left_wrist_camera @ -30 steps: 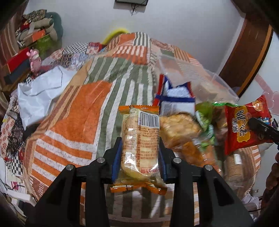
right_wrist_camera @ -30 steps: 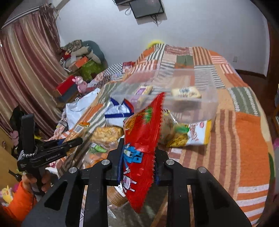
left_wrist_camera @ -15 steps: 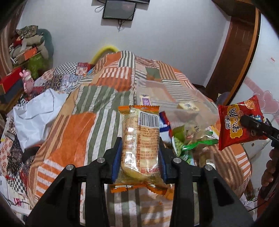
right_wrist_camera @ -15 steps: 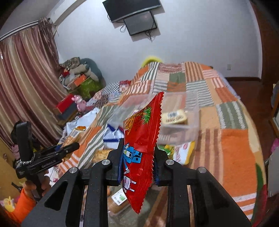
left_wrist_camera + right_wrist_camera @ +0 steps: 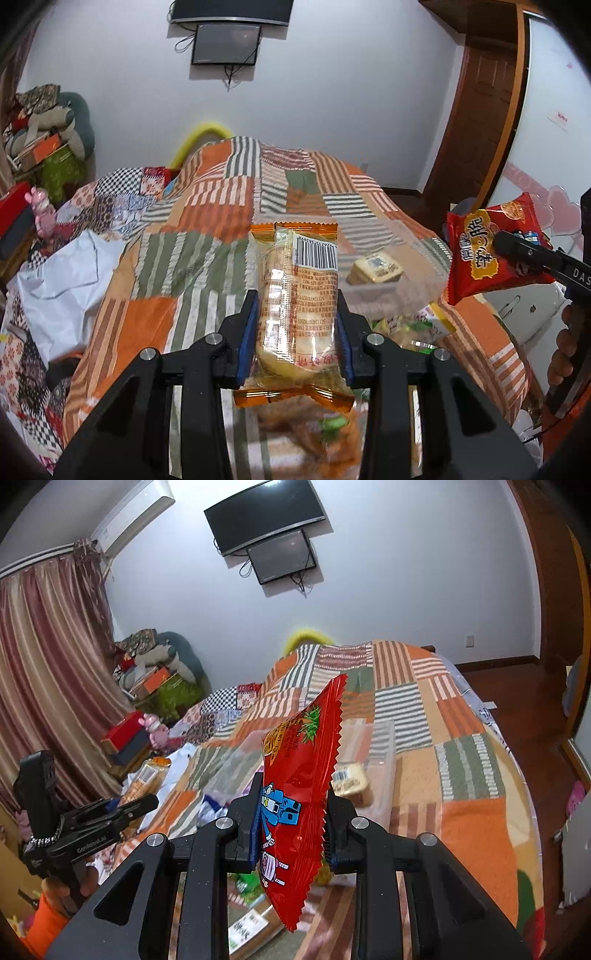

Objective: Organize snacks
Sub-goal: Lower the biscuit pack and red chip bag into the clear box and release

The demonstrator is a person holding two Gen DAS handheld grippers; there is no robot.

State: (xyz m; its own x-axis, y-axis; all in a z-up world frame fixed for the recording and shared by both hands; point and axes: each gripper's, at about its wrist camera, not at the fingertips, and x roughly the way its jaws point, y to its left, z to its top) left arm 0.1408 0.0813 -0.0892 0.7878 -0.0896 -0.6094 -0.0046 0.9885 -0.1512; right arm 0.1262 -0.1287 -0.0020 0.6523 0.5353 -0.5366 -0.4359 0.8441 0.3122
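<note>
My left gripper [image 5: 295, 332] is shut on an orange-edged clear packet of biscuit [image 5: 295, 306], held upright above the bed. My right gripper [image 5: 291, 823] is shut on a red snack bag [image 5: 299, 797], held on edge in the air. The red bag also shows in the left wrist view [image 5: 491, 251], at the right. The left gripper with its packet shows in the right wrist view [image 5: 136, 801], at the left. A clear plastic bin [image 5: 388, 280] on the quilt holds a small yellow-wrapped pack [image 5: 376, 271]; it shows beyond the red bag [image 5: 376, 760].
Loose snack packets [image 5: 402, 328] lie on the quilt below both grippers. A striped patchwork quilt [image 5: 207, 266] covers the bed. A white bag [image 5: 62, 277] lies at the bed's left. Clutter and curtains stand at the left; a wooden door [image 5: 476, 122] at the right.
Both grippers have lifted and tilted up with their packets still held. The snack pile has dropped low in both views and the wall and screens have come into view.
</note>
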